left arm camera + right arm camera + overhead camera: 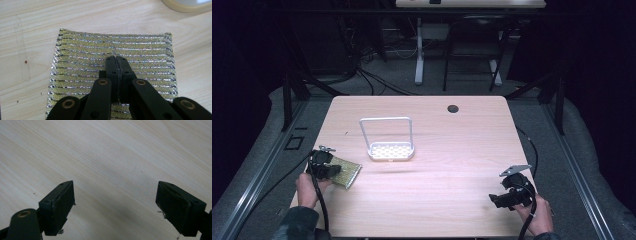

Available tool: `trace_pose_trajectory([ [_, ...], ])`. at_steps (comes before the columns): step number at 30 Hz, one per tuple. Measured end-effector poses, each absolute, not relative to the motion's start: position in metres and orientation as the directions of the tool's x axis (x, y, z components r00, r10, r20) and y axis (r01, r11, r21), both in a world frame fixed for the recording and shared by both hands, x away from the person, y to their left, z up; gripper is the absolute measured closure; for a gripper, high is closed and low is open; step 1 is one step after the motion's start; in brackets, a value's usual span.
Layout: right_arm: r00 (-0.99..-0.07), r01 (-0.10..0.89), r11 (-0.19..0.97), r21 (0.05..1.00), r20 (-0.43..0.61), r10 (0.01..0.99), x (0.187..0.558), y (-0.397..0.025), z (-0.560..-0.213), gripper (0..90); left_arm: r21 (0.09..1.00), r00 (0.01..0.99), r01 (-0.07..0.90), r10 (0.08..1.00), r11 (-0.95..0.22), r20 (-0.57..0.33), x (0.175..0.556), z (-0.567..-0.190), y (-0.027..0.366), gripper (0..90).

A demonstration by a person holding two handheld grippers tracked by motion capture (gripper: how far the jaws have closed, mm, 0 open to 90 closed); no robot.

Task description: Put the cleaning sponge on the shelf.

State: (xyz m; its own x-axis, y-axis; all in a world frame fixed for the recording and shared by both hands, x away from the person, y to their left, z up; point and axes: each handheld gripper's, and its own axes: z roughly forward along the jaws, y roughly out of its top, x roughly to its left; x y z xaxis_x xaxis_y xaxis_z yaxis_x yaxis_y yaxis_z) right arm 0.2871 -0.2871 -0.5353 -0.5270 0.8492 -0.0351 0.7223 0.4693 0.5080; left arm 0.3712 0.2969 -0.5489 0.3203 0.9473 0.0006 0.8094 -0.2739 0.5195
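A glittery yellow and silver scouring cloth [348, 172] lies flat near the table's left edge. In the left gripper view the cloth [82, 62] spreads out under the jaws, with a small crease running on from their tips. My left gripper [116, 59] is shut on the cloth's middle, and in the high view the left gripper [333, 170] sits at the cloth's left side. My right gripper [495, 200] rests low at the table's front right. Seen in its own view, the right gripper [116, 205] is open over bare wood with nothing between its jaws.
A white perforated tray with a tall hoop handle [390, 150] stands at mid table, just right of the cloth; its rim [185, 6] shows in the left gripper view. A dark cable hole [453, 108] sits near the light wooden table's [452, 170] far edge.
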Motion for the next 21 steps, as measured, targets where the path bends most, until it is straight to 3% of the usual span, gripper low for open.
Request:
trace_pose_trajectory([
  [21, -0.526, 0.722, 0.47, 0.507, -0.039, 0.85, 0.287, -0.288, -0.536, 15.3, 0.563, 0.335, 0.779, 0.942, -0.277, 0.0, 0.354, -0.526, 0.296, 89.4],
])
